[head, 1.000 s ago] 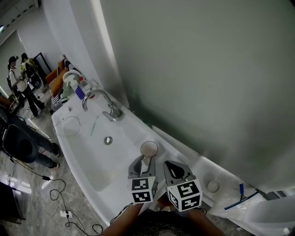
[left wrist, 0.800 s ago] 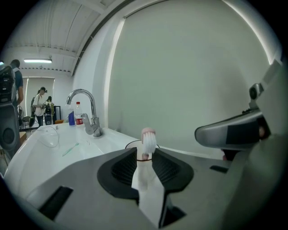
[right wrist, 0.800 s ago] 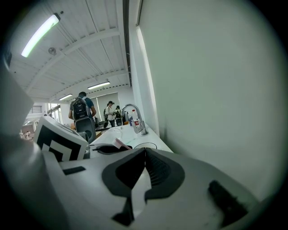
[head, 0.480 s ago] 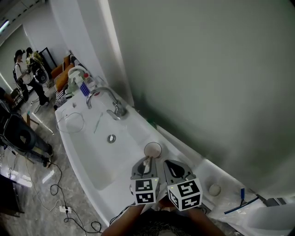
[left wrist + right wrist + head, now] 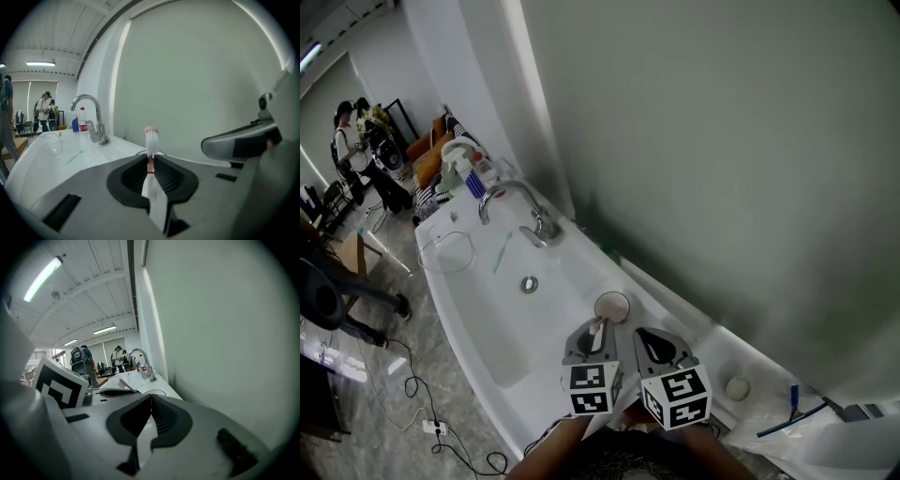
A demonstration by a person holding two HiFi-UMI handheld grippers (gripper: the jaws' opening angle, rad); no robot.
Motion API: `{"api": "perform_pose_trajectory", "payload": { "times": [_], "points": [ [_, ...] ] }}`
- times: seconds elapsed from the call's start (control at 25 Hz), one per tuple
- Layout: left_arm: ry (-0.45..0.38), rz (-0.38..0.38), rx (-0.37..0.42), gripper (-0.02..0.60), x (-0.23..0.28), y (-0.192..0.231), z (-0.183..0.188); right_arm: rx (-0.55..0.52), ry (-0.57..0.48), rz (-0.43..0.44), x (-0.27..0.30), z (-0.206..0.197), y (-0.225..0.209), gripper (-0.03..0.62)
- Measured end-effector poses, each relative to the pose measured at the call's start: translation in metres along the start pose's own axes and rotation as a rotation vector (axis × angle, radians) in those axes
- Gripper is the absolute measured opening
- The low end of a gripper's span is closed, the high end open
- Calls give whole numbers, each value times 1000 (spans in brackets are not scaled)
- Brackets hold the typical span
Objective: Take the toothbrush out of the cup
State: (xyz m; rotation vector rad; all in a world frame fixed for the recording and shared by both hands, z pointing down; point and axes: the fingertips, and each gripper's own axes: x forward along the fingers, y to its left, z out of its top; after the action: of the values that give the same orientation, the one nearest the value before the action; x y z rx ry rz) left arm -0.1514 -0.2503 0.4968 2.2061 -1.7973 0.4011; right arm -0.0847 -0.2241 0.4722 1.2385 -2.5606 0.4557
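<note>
A toothbrush [image 5: 150,139] with white bristles and a pink handle stands upright between the jaws of my left gripper [image 5: 150,161]. The jaws are closing, and their pads press on the handle. The cup [image 5: 612,307], pale with a round rim, sits on the basin ledge just beyond the left gripper [image 5: 593,332]; only its rim [image 5: 161,153] shows past the jaws. My right gripper [image 5: 651,339] hovers beside the left one, to its right. Its jaws [image 5: 151,397] are shut with nothing between them. The pink handle [image 5: 125,385] also shows in the right gripper view.
A long white basin [image 5: 478,309] runs to the far left, with a chrome faucet [image 5: 520,202], a drain [image 5: 529,284] and a green stick [image 5: 501,253]. Bottles [image 5: 469,173] stand at its far end. People stand far left. A small round lid [image 5: 737,385] lies at the right.
The left gripper's jaws have narrowed from wide apart onto the toothbrush handle. Both grippers have stayed in place by the cup.
</note>
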Motion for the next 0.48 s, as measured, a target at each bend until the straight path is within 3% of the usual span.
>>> {"api": "perform_pose_trajectory", "payload": {
  "times": [0.48],
  "points": [
    [-43, -7, 10, 49, -28, -4, 24, 44, 7, 11, -13, -9, 16, 11]
  ]
}}
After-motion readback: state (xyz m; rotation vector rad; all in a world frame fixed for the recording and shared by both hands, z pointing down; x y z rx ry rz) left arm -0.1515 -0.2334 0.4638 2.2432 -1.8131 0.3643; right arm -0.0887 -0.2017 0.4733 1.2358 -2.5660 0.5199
